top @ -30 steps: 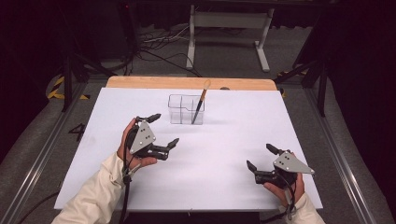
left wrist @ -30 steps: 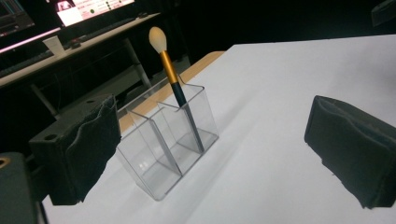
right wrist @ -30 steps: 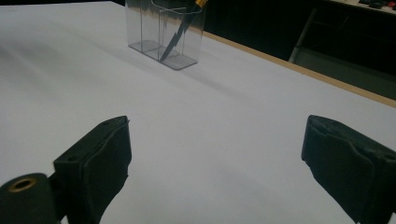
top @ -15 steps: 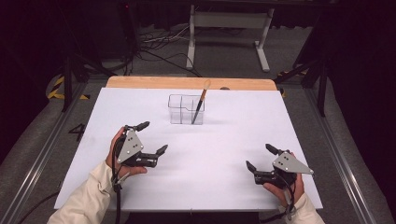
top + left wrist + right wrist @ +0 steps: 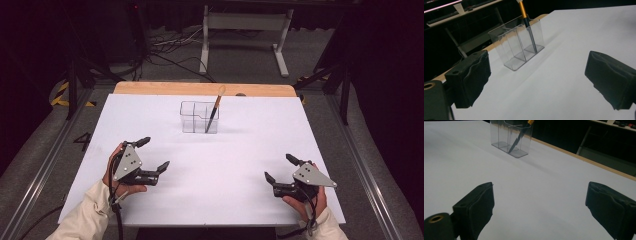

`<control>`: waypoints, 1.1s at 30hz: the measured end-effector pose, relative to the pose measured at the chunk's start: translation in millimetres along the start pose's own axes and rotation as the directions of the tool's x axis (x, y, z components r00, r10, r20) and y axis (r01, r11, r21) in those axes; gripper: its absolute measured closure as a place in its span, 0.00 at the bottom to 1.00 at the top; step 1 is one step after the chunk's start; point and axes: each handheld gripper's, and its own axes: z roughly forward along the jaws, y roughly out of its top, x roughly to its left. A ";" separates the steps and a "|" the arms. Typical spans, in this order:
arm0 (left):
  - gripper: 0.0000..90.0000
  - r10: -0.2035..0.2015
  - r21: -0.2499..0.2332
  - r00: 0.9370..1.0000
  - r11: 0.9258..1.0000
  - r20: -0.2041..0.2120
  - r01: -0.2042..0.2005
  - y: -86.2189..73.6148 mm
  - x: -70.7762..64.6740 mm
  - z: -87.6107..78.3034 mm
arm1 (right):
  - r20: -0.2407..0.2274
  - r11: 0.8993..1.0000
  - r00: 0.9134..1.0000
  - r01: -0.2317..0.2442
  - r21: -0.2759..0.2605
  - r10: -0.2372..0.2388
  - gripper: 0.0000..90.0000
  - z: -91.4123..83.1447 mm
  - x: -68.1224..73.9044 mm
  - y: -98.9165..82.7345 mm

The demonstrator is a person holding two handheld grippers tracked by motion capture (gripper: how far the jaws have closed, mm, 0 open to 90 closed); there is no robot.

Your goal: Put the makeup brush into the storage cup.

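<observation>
Both the left gripper (image 5: 153,153) and right gripper (image 5: 280,168) have jaws spread, empty. The brush (image 5: 214,111) leans in a clear holder (image 5: 192,120) well ahead of them. Likely light, stiff, slim; best pinched at its orange handle above the rim.

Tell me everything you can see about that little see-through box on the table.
The clear organizer looks like transparent plastic, a low rectangular box split by thin walls into compartments, open at the top. It stands upright on the white table near the far edge, well away from both grippers. One brush with a dark lower part, orange-gold handle and pale tip leans in its right-hand end compartment, seen from the high view. The other compartments look empty.
</observation>
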 end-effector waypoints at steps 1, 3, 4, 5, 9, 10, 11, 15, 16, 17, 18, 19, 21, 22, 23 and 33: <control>0.08 -0.008 0.003 1.000 1.000 -0.002 0.008 -1.4 -0.4 -1.2 | -0.001 1.000 1.000 -0.001 -0.001 0.001 0.10 0.0 0.2 0.1; 0.08 -0.004 0.013 1.000 1.000 -0.005 0.004 -4.5 0.8 -4.3 | -0.001 1.000 1.000 0.004 -0.001 -0.004 0.10 0.2 0.5 0.2; 0.07 -0.004 0.013 1.000 1.000 -0.005 0.004 -4.5 0.8 -4.3 | -0.001 1.000 1.000 0.004 -0.001 -0.004 0.10 0.2 0.5 0.2; 0.07 -0.007 0.015 1.000 1.000 -0.008 0.007 -6.0 1.8 -6.2 | -0.002 1.000 1.000 0.007 0.000 -0.007 0.10 0.4 0.6 0.2; 0.07 -0.026 0.017 0.999 1.000 -0.020 0.026 -11.3 5.6 -12.7 | -0.005 1.000 1.000 0.009 0.002 -0.009 0.10 0.8 1.7 0.1; 0.07 -0.029 0.019 0.999 0.999 -0.021 0.030 -12.4 6.2 -14.4 | -0.005 1.000 1.000 0.009 0.003 -0.009 0.10 0.9 1.8 -0.1; 0.07 -0.032 0.019 0.999 0.999 -0.021 0.032 -13.6 6.8 -16.2 | -0.006 1.000 1.000 0.009 0.003 -0.009 0.10 1.1 1.8 -0.5; 0.07 -0.051 0.016 0.998 0.999 -0.030 0.051 -18.2 9.2 -23.4 | -0.011 1.000 1.000 0.010 0.005 -0.009 0.10 2.1 2.6 -0.9; 0.07 -0.055 0.015 0.998 0.998 -0.032 0.055 -19.4 10.2 -25.4 | -0.010 1.000 1.000 0.011 0.006 -0.011 0.10 2.1 2.7 -0.9; 0.07 -0.061 0.015 0.998 0.998 -0.034 0.062 -20.7 10.9 -27.6 | -0.009 1.000 1.000 0.011 0.006 -0.010 0.11 2.2 2.8 -0.9; 0.07 -0.068 0.016 0.997 0.997 -0.039 0.069 -22.3 11.7 -29.3 | -0.006 1.000 1.000 0.011 0.005 -0.011 0.11 2.2 3.0 -1.0; 0.07 -0.073 0.022 0.996 0.997 -0.044 0.074 -23.8 12.5 -30.8 | -0.003 1.000 1.000 0.014 0.005 -0.014 0.11 2.2 3.1 -1.1; 0.06 -0.088 0.028 0.995 0.996 -0.054 0.089 -27.1 14.3 -34.3 | 0.003 1.000 1.000 0.012 0.002 -0.012 0.11 2.1 3.3 -0.8; 0.06 -0.091 0.036 0.994 0.995 -0.060 0.093 -28.6 14.8 -36.1 | 0.006 1.000 1.000 0.011 0.000 -0.011 0.11 2.0 3.3 -0.7; 0.06 -0.094 0.046 0.993 0.994 -0.067 0.097 -30.2 15.6 -38.5 | 0.010 1.000 1.000 0.010 0.000 -0.010 0.11 2.0 3.4 -0.7; 0.06 -0.151 0.043 0.983 0.987 -0.103 0.156 -46.0 22.2 -54.2 | 0.011 1.000 1.000 0.014 -0.002 -0.014 0.10 1.9 2.2 -2.5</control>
